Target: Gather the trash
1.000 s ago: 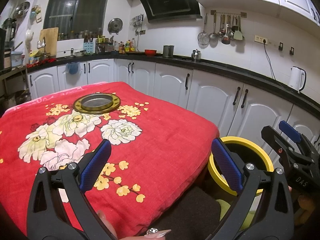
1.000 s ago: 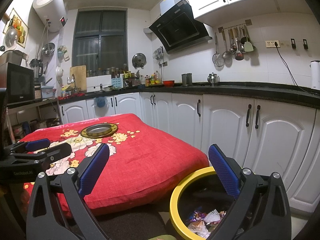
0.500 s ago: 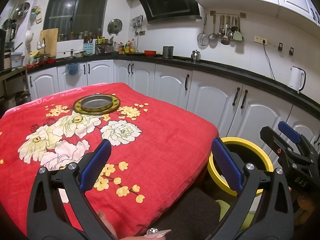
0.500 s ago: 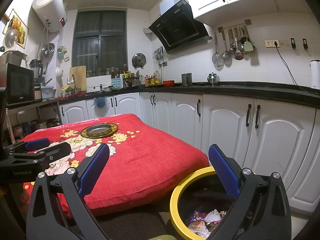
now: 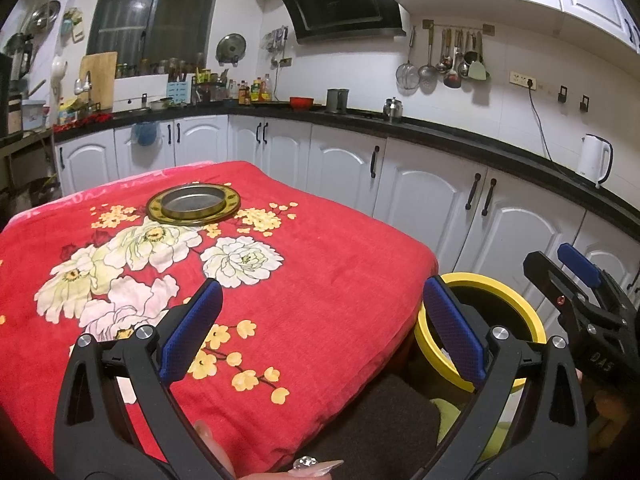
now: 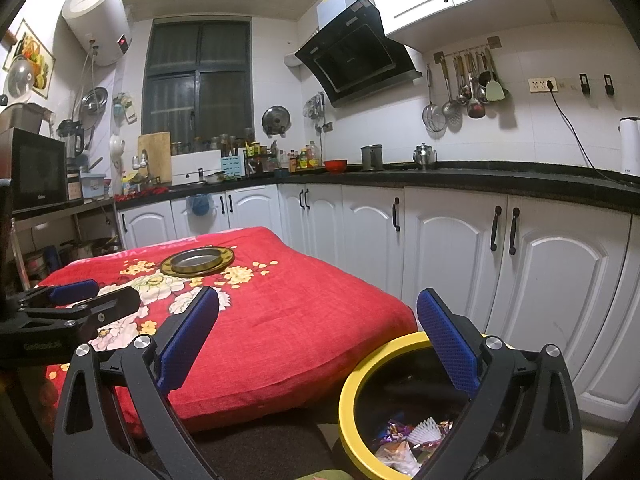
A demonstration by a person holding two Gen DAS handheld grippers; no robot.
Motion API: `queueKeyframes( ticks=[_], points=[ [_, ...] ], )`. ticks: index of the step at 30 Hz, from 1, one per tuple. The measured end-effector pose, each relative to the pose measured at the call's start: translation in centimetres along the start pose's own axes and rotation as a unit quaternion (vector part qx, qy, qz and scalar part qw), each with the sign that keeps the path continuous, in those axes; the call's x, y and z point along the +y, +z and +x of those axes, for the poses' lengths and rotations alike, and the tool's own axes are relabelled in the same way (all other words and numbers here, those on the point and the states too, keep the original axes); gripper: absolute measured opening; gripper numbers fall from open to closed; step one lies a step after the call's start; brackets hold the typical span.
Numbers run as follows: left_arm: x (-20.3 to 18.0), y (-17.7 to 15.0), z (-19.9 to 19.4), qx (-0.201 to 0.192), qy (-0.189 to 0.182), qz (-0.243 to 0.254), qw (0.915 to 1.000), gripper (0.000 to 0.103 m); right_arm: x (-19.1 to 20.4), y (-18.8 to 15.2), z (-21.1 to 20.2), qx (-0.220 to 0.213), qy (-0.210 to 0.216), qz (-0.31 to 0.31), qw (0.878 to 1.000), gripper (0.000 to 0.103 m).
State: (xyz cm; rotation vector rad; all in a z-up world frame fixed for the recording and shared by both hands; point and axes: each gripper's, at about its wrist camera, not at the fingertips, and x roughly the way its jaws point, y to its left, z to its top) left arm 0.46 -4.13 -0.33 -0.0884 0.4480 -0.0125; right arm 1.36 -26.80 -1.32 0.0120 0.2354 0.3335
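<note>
Nothing has shifted in the last second: my left claw [image 5: 320, 320] and right claw [image 6: 318, 330] stay spread and empty. The bin [image 6: 352, 396] sits just below my right claw, mouth up, long axis vertical, wrappers [image 6: 404, 436] inside. The table [image 5: 328, 240] ahead looks clear, so I judge collecting finished.

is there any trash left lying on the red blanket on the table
No, the red blanket carries only the round metal dish; the wrappers lie inside the yellow-rimmed bin.
</note>
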Motion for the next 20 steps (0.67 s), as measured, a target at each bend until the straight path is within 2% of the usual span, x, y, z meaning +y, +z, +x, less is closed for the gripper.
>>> queueKeyframes(
  ticks=[3, 10, 14, 15, 17, 19, 20],
  points=[
    [0.0, 0.3, -0.1, -0.004, 0.012, 0.000, 0.9999, 0.092, 0.0, -0.1, 0.1, 0.004, -0.002, 0.001, 1.000, 0.097],
    [0.1, 0.5, -0.4, -0.011, 0.007, -0.004, 0.9999, 0.092, -0.2, -0.1, 0.5, 0.007, -0.006, 0.005, 1.000, 0.097],
    [1.2, 1.2, -0.2, 0.015, 0.016, -0.027, 0.9994, 0.092, 0.5, 0.3, 1.6, 0.023, 0.017, -0.005, 1.000, 0.097],
    [2.5, 2.0, 0.0, 0.036, 0.033, -0.040, 0.9980, 0.092, 1.3, 0.8, 2.6, 0.035, 0.033, -0.011, 0.999, 0.097],
    [5.8, 3.1, -0.7, 0.043, 0.059, -0.073, 0.9947, 0.092, 3.4, 1.5, 4.2, 0.053, 0.066, -0.019, 0.996, 0.097],
    [12.0, 4.3, -2.2, 0.035, 0.135, -0.119, 0.9830, 0.092, 7.4, 2.5, 6.8, 0.084, 0.114, -0.028, 0.990, 0.097],
    [15.6, 4.5, -2.9, 0.033, 0.184, -0.138, 0.9726, 0.092, 10.5, 3.0, 8.6, 0.114, 0.153, -0.038, 0.981, 0.097]
  ],
)
